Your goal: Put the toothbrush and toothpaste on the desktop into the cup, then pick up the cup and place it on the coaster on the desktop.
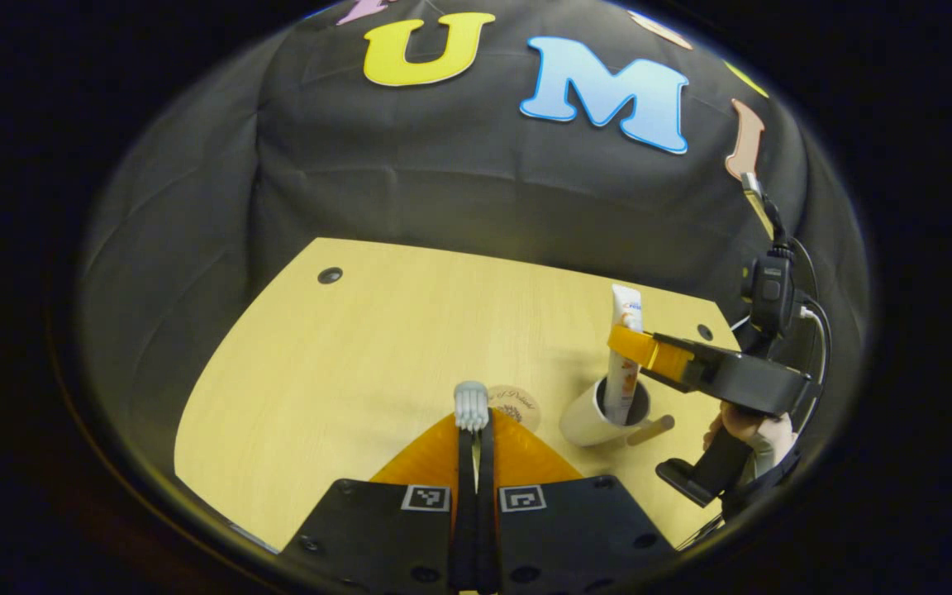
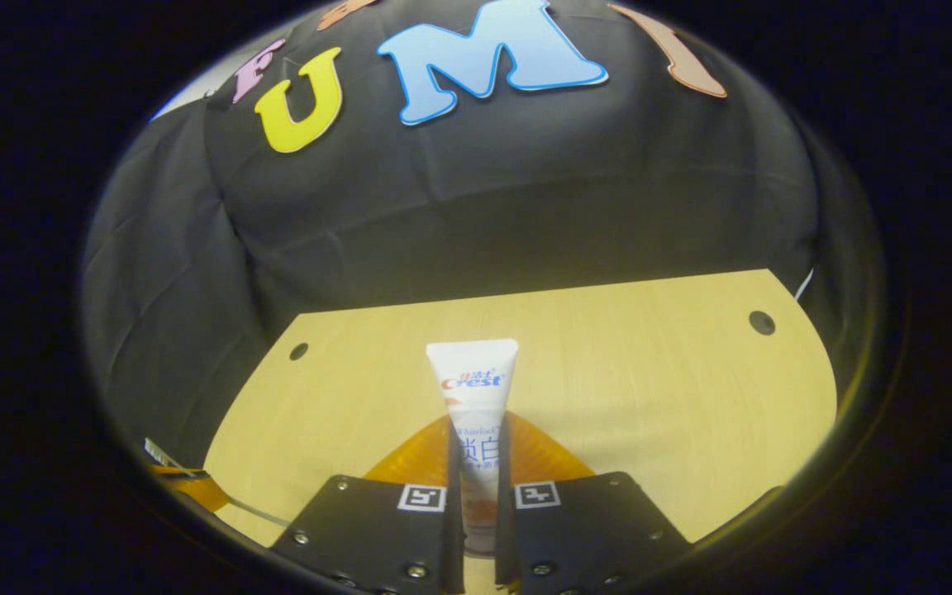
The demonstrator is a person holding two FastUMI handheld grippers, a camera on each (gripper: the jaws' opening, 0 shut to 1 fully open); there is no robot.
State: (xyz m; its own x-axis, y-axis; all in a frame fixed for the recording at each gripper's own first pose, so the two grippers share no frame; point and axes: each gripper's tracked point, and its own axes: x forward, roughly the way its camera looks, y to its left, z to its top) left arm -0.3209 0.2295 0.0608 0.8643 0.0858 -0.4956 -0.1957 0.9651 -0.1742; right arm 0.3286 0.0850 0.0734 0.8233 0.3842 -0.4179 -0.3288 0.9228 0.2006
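In the left gripper view my left gripper (image 1: 474, 434) is shut on the toothbrush, whose white bristle head (image 1: 471, 405) sticks up above the fingertips. Just behind it lies the round coaster (image 1: 521, 405), partly hidden. To its right stands the white cup (image 1: 587, 423) with the toothpaste tube (image 1: 626, 310) upright in its mouth. The right gripper (image 1: 626, 343), held by a hand (image 1: 744, 426), grips that tube from the right. In the right gripper view my right gripper (image 2: 478, 430) is shut on the white toothpaste tube (image 2: 474, 380), which stands upright between the fingers.
The light wooden desktop (image 1: 344, 355) has small round holes near its far corners (image 1: 330, 275) (image 2: 761, 322). A short wooden stick (image 1: 649, 430) juts out beside the cup. Black cloth walls the desk at the back and sides.
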